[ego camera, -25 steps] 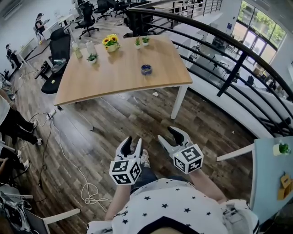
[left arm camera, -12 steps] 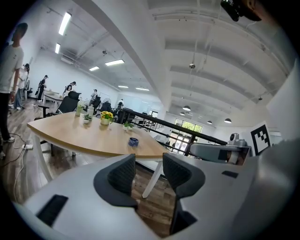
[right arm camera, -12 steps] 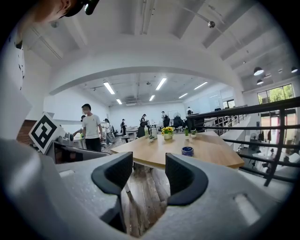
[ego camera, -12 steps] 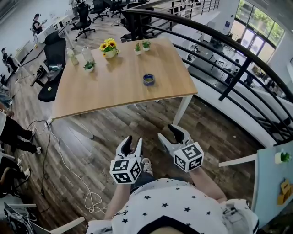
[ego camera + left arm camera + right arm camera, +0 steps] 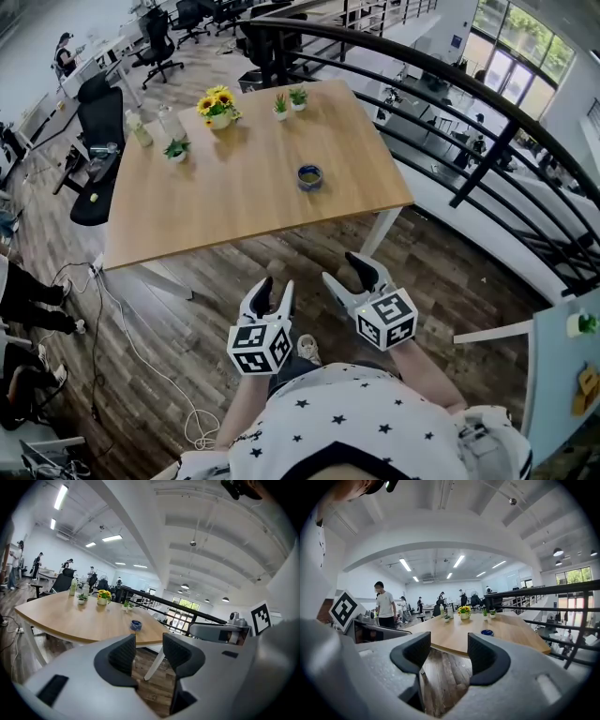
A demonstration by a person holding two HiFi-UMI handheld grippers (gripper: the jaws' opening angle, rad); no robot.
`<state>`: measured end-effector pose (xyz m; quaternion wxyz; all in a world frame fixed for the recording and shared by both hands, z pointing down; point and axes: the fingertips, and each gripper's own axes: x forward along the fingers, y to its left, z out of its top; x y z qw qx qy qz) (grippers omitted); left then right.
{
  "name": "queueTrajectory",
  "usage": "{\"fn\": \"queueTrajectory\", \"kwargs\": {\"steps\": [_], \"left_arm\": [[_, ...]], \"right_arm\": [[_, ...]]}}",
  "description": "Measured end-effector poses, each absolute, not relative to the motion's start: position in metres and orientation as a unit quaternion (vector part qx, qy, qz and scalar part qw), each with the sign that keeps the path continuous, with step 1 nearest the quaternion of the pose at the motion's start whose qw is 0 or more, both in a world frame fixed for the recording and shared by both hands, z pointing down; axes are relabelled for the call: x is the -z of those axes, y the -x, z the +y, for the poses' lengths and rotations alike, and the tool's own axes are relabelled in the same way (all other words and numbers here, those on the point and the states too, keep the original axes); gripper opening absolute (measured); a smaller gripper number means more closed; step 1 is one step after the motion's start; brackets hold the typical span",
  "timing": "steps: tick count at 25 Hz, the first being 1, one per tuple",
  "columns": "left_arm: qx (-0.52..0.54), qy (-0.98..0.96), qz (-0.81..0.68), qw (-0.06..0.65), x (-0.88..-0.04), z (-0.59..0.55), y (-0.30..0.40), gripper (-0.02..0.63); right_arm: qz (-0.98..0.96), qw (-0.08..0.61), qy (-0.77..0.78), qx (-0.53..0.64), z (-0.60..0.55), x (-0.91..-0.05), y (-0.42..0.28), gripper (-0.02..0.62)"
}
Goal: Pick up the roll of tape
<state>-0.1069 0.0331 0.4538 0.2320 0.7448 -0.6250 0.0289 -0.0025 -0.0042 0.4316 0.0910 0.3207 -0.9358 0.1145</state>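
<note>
**A:** What is taking up the most room?

**B:** A wooden bench (image 5: 234, 202) is standing on the plank floor (image 5: 187, 314), ahead of the person.

**A:** And the tools?

**B:** Both are hovering over the floor, short of the bench's near edge and pointing toward it. The left tool (image 5: 274, 287) is holding its jaws apart, with nothing between them. The right tool (image 5: 343, 270) has just been opening its jaws. They are gaping wide, and only floor is showing in the gap.

**A:** Anything smaller?

**B:** A pot of sunflowers (image 5: 217, 101) is sitting near the bench's far edge. The blue roll of tape (image 5: 309, 176) is lying flat toward the bench's right side, well apart from both tools.
</note>
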Motion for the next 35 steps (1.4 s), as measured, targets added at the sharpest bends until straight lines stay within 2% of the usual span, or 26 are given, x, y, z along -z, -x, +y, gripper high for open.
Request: {"fn": "queueTrajectory", "kwargs": {"steps": [18, 35], "left_arm": [[-0.028, -0.764, -0.601, 0.233, -0.462, -0.042, 0.162, 0.161], [-0.03, -0.779, -0.575, 0.249, -0.476, -0.126, 0.153, 0.161]], "right_arm": [[-0.924, 0.085, -0.353, -0.12, -0.068, -0.439, 0.056, 0.23], [-0.915, 0.098, -0.368, -0.131, -0.122, -0.458, 0.052, 0.23]]}}
